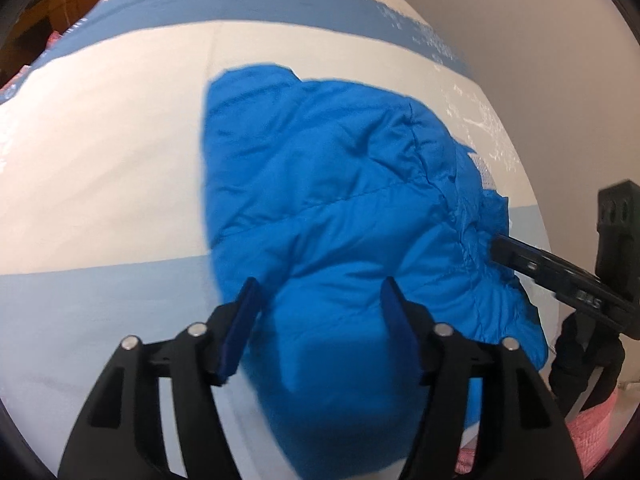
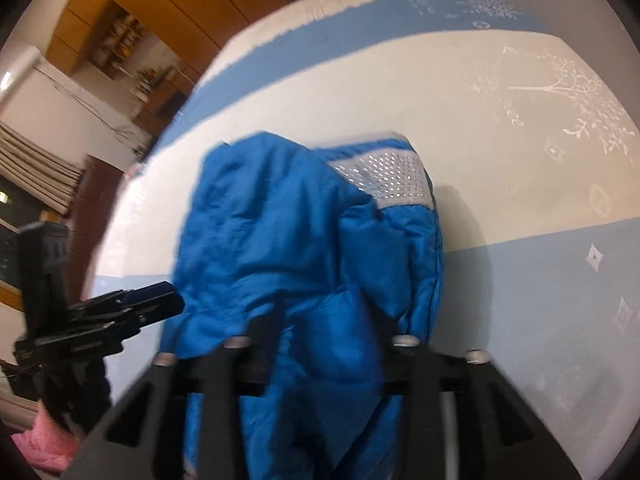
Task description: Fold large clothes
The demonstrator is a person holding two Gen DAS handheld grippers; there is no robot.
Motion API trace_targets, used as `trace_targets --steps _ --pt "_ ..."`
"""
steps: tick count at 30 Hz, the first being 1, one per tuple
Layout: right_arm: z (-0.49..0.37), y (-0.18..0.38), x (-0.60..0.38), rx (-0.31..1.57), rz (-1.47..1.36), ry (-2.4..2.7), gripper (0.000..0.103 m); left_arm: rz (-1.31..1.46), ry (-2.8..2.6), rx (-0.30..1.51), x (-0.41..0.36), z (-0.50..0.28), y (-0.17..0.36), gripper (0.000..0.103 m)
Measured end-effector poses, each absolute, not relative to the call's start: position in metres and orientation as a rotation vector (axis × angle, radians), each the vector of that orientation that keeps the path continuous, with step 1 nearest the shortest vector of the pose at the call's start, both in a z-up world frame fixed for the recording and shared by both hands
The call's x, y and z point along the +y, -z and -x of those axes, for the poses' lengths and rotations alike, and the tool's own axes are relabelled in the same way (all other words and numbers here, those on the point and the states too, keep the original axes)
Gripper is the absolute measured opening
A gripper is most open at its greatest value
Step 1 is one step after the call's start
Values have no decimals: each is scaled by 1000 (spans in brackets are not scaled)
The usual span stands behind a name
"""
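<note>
A bright blue padded jacket [image 1: 340,208] lies bunched on a bed with a cream and blue striped cover [image 1: 104,152]. My left gripper [image 1: 320,320] is open, its blue pads on either side of a fold of the jacket near the front. In the right wrist view the jacket [image 2: 288,240] shows a silver dotted lining [image 2: 388,180]. My right gripper [image 2: 320,332] has jacket cloth bulging between its fingers; the tips are hidden by the cloth. The right gripper also shows in the left wrist view [image 1: 500,250], at the jacket's right edge.
A pink knitted cloth [image 1: 592,428] lies off the bed's right side, also seen in the right wrist view [image 2: 44,440]. A wall [image 1: 540,40] stands past the bed. Wooden cabinets and shelves [image 2: 132,16] lie beyond the bed's far left.
</note>
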State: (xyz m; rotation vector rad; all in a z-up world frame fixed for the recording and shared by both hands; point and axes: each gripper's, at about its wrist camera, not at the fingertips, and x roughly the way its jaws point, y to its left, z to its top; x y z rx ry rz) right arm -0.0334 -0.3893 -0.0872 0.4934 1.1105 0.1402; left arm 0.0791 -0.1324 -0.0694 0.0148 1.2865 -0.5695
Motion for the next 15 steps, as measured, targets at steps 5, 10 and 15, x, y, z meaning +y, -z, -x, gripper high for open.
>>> trace_targets --steps 5,10,15 --pt "56 68 -395 1083 -435 -113 69 -17 552 1255 -111 -67 54 71" --pt "60 70 -404 1100 -499 -142 80 -27 562 1253 -101 -59 52 77" --pt "60 88 -414 1130 -565 -179 85 -15 586 1274 -104 -59 61 82"
